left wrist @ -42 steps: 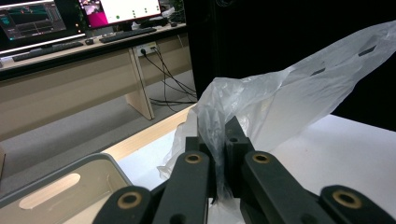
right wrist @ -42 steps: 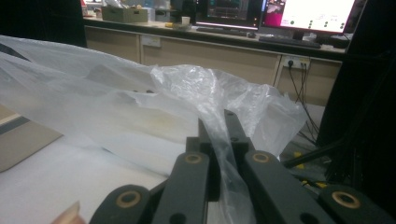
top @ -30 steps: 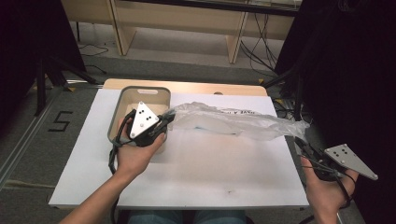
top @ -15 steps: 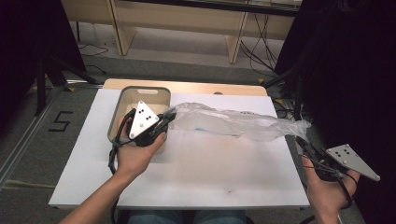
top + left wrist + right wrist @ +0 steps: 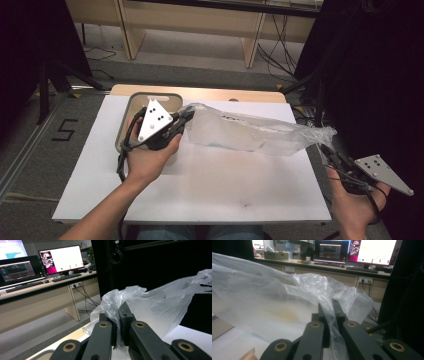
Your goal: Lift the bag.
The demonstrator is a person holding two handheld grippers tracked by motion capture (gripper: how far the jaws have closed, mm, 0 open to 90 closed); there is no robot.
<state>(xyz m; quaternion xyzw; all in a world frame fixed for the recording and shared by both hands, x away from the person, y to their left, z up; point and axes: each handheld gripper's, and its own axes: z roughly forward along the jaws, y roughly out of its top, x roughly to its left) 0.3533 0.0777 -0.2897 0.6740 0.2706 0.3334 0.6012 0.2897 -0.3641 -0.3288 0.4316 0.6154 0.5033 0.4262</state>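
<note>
The clear plastic bag (image 5: pixel 250 134) serves as the landmark, stretched above the white table (image 5: pixel 200 185) from left to right. At its left end, in the high view, the left gripper (image 5: pixel 184 119) meets the bag just right of a beige tray (image 5: pixel 124 120) standing on the table. That view hides how the jaws sit; the left gripper view shows them closed on a bunched fold of the bag (image 5: pixel 140 305), and also monitors (image 5: pixel 61 260) on a desk far beyond the bag.

At the bag's right end, past the table's right edge, the right gripper (image 5: pixel 331 151) touches the crumpled tip in the high view. The right gripper view shows its jaws pinched shut on a twisted strip of the bag (image 5: pixel 274 302), with the film billowing away to that gripper's left.
</note>
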